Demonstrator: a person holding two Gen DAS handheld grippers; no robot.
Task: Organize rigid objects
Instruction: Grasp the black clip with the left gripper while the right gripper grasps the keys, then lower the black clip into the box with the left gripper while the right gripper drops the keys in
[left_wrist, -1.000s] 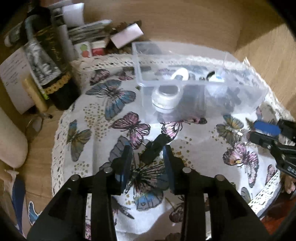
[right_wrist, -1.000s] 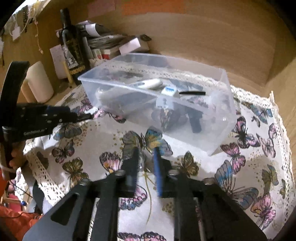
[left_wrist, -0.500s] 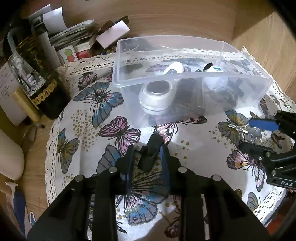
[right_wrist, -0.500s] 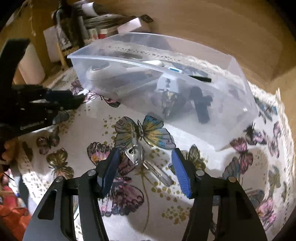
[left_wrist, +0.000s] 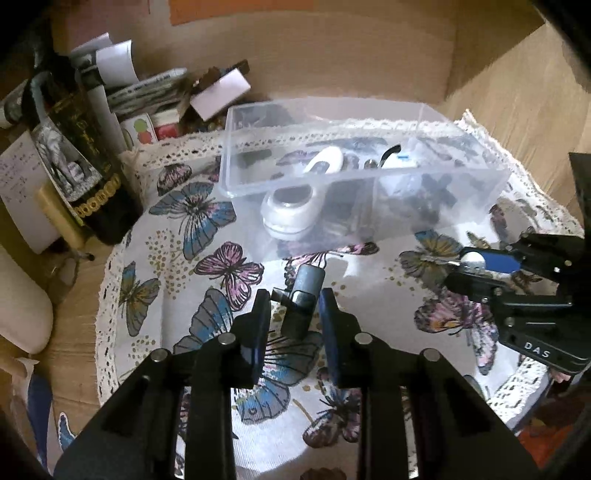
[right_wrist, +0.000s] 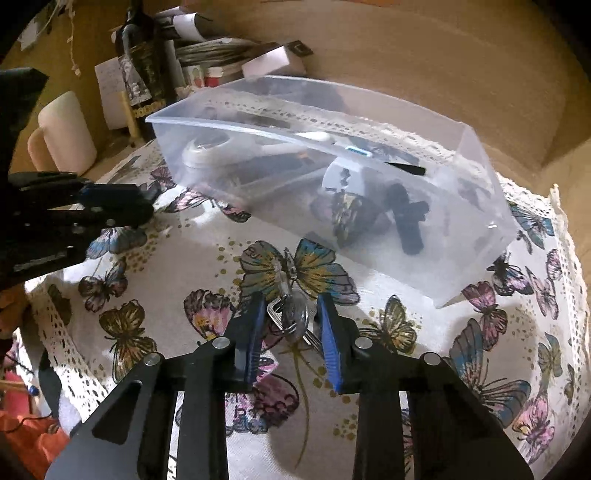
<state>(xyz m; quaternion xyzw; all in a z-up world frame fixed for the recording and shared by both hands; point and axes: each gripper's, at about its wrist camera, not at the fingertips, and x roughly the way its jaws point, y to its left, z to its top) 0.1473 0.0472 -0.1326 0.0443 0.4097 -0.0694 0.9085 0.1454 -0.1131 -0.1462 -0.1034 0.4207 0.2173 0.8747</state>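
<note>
Only left view shows left gripper (left_wrist: 291, 317) spread around dark clip (left_wrist: 301, 301); right view, right gripper (right_wrist: 291, 325) spread astride keys (right_wrist: 291, 315).

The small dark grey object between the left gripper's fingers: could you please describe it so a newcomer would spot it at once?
Find the clear plastic bin on the butterfly tablecloth. Just in front of its near wall, between the open left gripper fingers, lies a dark grey adapter-like block, matte and chunky, unlike the shiny keys.

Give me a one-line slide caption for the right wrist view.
Right tool open around a metal key bunch on the butterfly-print tablecloth, before the clear plastic storage box.
</note>
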